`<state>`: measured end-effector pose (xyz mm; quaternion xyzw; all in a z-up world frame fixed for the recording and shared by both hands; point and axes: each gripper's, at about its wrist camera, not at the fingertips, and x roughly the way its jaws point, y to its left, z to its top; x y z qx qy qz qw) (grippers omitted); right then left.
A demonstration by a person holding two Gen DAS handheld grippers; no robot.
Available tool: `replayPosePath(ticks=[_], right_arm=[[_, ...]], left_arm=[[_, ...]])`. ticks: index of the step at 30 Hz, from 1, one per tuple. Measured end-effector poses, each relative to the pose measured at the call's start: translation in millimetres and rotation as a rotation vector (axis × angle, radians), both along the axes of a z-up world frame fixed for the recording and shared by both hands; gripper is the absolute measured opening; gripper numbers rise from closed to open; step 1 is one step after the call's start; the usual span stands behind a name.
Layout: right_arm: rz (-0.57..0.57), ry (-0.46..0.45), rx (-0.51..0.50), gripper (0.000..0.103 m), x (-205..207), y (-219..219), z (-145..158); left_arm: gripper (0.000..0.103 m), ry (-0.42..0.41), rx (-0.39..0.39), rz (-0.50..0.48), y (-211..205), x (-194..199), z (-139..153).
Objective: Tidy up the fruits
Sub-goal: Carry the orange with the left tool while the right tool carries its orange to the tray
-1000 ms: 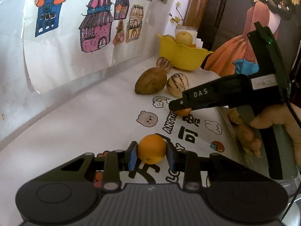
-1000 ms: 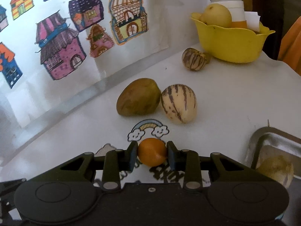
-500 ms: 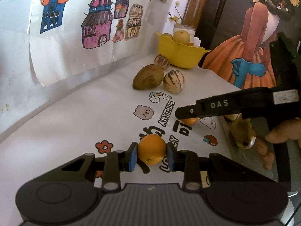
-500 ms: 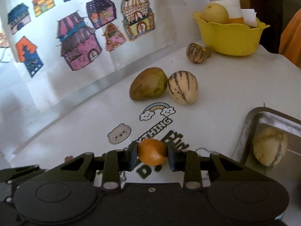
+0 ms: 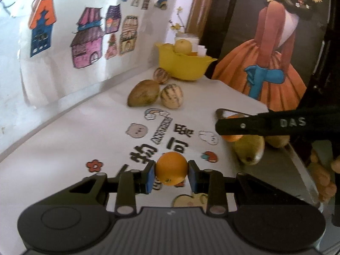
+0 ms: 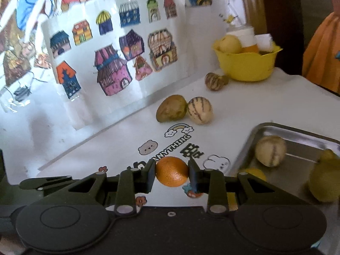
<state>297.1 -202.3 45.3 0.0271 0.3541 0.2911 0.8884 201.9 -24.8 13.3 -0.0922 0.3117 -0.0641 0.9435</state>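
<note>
Left wrist: my left hand-held gripper (image 5: 171, 175) clamps an orange (image 5: 171, 167) above the desk (image 5: 74, 140).

Right wrist: my right hand-held gripper (image 6: 171, 175) clamps a second orange (image 6: 172, 171) beside the metal tray (image 6: 297, 130). Risk: a round orange dropped there may roll into the striped fruit (image 6: 270, 150).

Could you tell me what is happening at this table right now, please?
A person is sorting fruit with a handheld claw in each hand. The left claw grips one orange, and the right claw grips another orange near the metal tray. A mango and striped melon lie on the table.
</note>
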Motion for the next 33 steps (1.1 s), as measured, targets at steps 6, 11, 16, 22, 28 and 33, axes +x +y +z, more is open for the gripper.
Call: replayPosePath(ticks=[6,11,16,22,28,33], right_arm=[[-0.073,-0.031,0.024,0.035,-25.7,-40.8,6.7],[-0.146,-0.045,0.013,0.035,-39.2,-74.2,1.5],[-0.211,-0.06,-0.019,0.034,-45.3,-104.0,-5.7],[-0.271,-0.068,-0.05,0.034,-44.4,-131.1,-19.0],[-0.302,-0.05,-0.051,0.034,-36.6,-146.3,-35.6],[-0.315,-0.052,-0.064,0.035,-31.0,-150.7,-45.4]], left_arm=[[0.035,-0.014,-0.007,-0.061,-25.9,-4.8,4.0],[0.035,-0.017,-0.03,-0.118,-53.4,-4.7,3.5],[0.035,-0.018,-0.03,-0.176,-80.9,-1.0,2.3],[0.035,-0.004,-0.006,-0.215,-105.8,4.5,-4.6],[0.035,0.018,0.01,-0.222,-117.0,10.7,-12.3],[0.035,0.016,0.025,-0.223,-122.8,15.1,-13.8]])
